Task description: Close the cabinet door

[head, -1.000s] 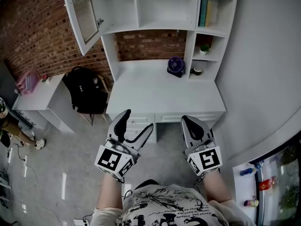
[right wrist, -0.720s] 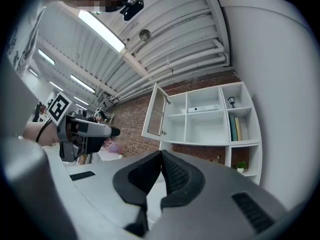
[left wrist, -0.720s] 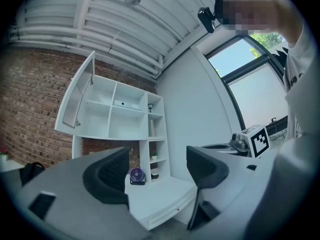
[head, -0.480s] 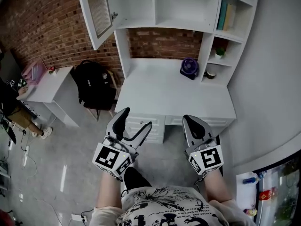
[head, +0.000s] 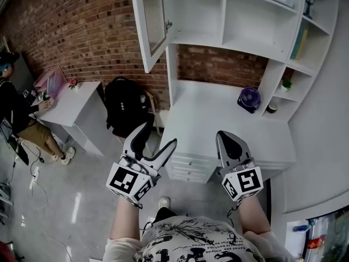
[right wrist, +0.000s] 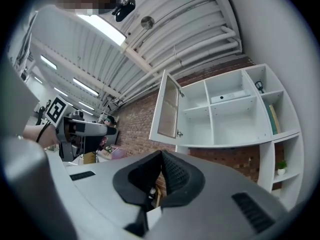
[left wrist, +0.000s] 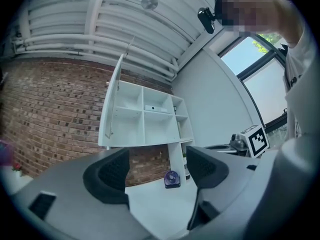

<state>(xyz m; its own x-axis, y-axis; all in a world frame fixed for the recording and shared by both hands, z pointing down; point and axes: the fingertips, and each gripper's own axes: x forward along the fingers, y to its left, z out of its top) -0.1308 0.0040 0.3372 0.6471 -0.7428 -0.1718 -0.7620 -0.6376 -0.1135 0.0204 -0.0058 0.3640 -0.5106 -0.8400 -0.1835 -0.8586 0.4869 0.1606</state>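
the head view has swung left over the last second, so the open door (head: 152, 23) of the white cabinet (head: 218, 15) now hangs near the top centre of the frame instead of far off at the upper left, while the table (head: 218, 113) and its purple fan (head: 249, 99) have slid to the right. the door itself has not moved: it still stands swung out from the cabinet's left edge, over the black backpack (head: 124, 113), its small knob (head: 169, 24) facing the shelves. the left gripper (head: 159, 138) stays low in front of the body, jaws apart with nothing between them; the right gripper (head: 226, 143) is held level beside it, jaws together and empty. both remain well apart from the door, below it. the shift looks like the person lining up on the door, so the task is judged to be still in its approach, with the reach up and the push yet to come.
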